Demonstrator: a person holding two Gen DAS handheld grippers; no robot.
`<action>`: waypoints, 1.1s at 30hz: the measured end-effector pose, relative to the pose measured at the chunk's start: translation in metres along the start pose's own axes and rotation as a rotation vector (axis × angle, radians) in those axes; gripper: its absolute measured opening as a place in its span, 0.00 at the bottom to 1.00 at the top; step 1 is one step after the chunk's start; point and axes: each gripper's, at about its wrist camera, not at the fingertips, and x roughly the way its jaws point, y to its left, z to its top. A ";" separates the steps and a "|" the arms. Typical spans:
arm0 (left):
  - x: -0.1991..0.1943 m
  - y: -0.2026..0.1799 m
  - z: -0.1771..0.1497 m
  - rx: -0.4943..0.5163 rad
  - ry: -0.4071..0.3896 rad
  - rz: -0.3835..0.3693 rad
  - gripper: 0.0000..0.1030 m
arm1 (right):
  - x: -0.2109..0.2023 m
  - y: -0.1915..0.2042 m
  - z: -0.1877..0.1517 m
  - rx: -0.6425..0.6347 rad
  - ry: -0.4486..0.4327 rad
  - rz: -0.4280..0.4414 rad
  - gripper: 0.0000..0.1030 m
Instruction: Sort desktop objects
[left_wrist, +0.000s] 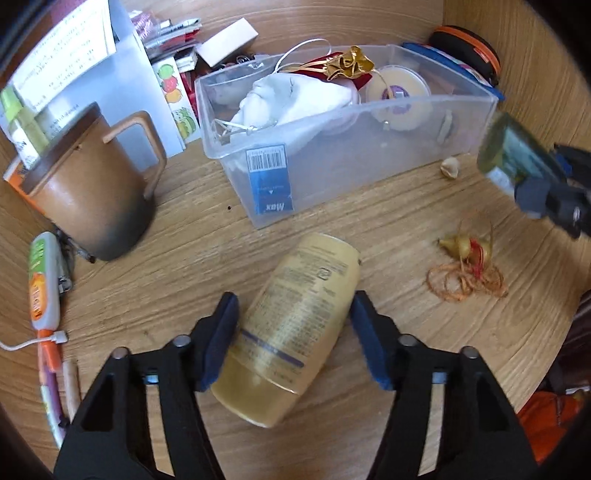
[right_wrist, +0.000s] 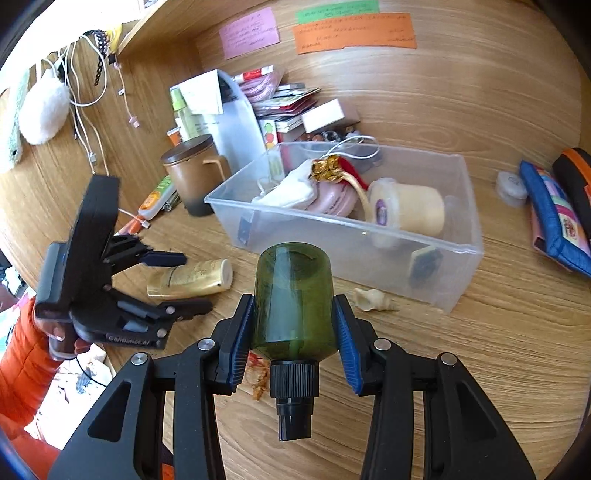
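Now the left gripper (left_wrist: 291, 343) straddles the gold tube (left_wrist: 295, 328) lying on the desk (left_wrist: 369, 229), its jaws apart with a sliver of gap on each side. It would do well to settle low and square before closing, since a round tube may roll (the label looks slick). The right gripper (right_wrist: 293, 328) is clamped on a green bottle (right_wrist: 293, 295), just short of the clear bin (right_wrist: 369, 258).

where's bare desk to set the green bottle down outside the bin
Bare wood lies in front of the clear bin, right of the small shell, running toward the blue pouch. Another patch sits between the brown mug and the bin's barcode end. It is crowded behind the bin and around the gold tube, which lies between the left claw's fingers.
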 end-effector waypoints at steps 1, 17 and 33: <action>0.002 0.003 0.002 -0.016 0.003 -0.020 0.53 | 0.001 0.001 0.000 -0.002 0.001 0.002 0.37; -0.018 -0.003 -0.001 -0.130 -0.091 -0.083 0.26 | 0.014 0.014 0.006 -0.041 0.018 0.023 0.37; 0.010 -0.008 0.014 -0.063 -0.041 0.012 0.25 | 0.014 0.024 0.005 -0.056 0.014 0.033 0.37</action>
